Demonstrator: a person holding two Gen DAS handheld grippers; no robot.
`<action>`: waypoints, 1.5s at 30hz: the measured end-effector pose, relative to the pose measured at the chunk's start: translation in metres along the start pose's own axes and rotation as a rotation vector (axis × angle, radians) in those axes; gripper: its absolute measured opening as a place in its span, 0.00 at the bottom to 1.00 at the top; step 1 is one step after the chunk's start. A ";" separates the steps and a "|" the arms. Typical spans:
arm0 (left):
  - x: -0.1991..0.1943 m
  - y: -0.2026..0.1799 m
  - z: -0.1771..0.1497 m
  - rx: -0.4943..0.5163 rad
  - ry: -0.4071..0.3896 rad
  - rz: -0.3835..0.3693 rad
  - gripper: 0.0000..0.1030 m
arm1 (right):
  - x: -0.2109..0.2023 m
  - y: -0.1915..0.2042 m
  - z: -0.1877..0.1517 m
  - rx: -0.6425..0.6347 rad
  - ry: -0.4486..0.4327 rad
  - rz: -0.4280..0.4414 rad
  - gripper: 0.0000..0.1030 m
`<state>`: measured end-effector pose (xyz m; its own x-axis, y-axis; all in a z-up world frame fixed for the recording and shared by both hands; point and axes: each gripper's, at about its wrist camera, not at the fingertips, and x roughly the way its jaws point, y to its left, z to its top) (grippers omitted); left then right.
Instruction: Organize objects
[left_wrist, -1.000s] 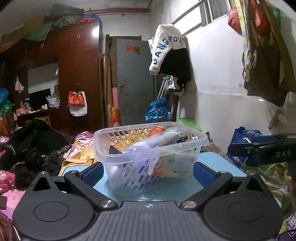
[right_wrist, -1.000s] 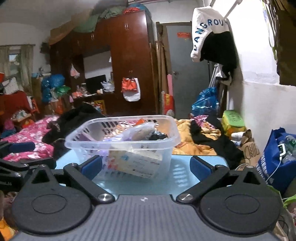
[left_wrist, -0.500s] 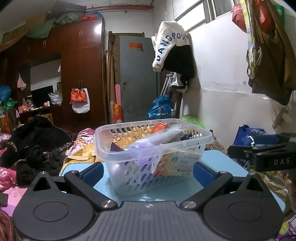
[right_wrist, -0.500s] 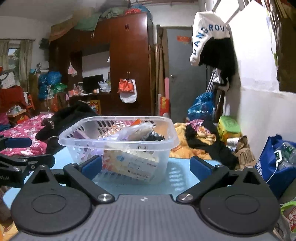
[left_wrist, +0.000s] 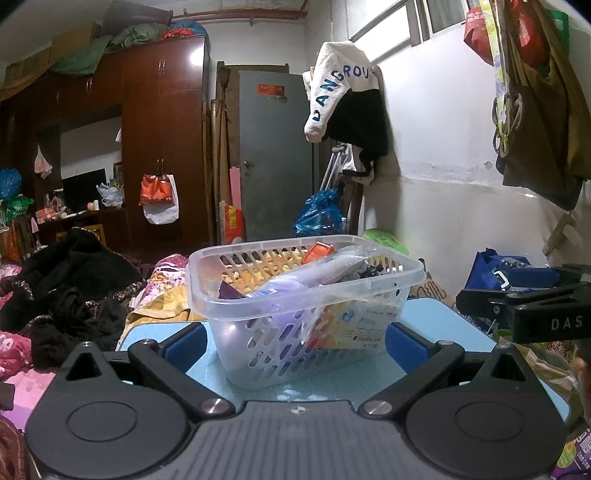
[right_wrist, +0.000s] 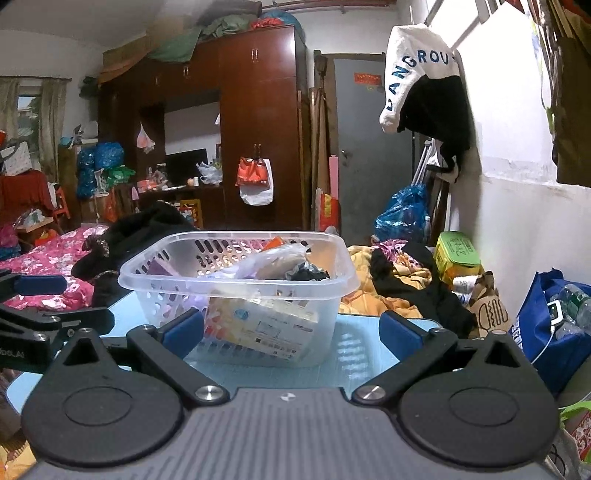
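Observation:
A clear perforated plastic basket (left_wrist: 258, 354) stands on a light blue table (left_wrist: 332, 384). It holds a purple-white tube (left_wrist: 306, 275), an orange item (left_wrist: 317, 252), a printed packet (left_wrist: 354, 325) and dark bits. My left gripper (left_wrist: 295, 341) is open and empty, just in front of the basket. In the right wrist view the basket (right_wrist: 325, 325) sits ahead and slightly left of my open, empty right gripper (right_wrist: 291, 332). Each gripper shows at the edge of the other's view: the right gripper (left_wrist: 524, 310) and the left gripper (right_wrist: 44, 325).
Clothes lie piled on a bed (left_wrist: 66, 291) to the left. A blue bag (right_wrist: 554, 332) stands right of the table. A white wall (left_wrist: 461, 206) with hanging bags runs along the right. A wardrobe (left_wrist: 162, 147) and a grey door (left_wrist: 277, 155) are far behind.
Both views have shifted slightly; the basket looks a little closer and higher. The basket and its contents have not moved, and both grippers stay open.

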<state>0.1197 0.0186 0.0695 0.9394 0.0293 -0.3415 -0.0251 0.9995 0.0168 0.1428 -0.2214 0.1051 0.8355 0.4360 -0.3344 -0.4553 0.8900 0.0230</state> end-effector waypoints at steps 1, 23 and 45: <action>0.000 0.000 0.000 0.000 0.001 -0.001 1.00 | 0.000 -0.001 0.000 0.003 0.002 0.003 1.00; 0.003 0.000 -0.003 -0.006 0.004 -0.015 1.00 | -0.001 -0.001 -0.001 0.003 0.010 0.010 1.00; 0.006 0.002 -0.003 -0.014 0.007 -0.005 1.00 | -0.001 -0.002 -0.002 0.003 0.013 0.012 1.00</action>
<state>0.1245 0.0208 0.0644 0.9370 0.0238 -0.3485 -0.0246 0.9997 0.0022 0.1420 -0.2235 0.1038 0.8257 0.4451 -0.3466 -0.4645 0.8851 0.0302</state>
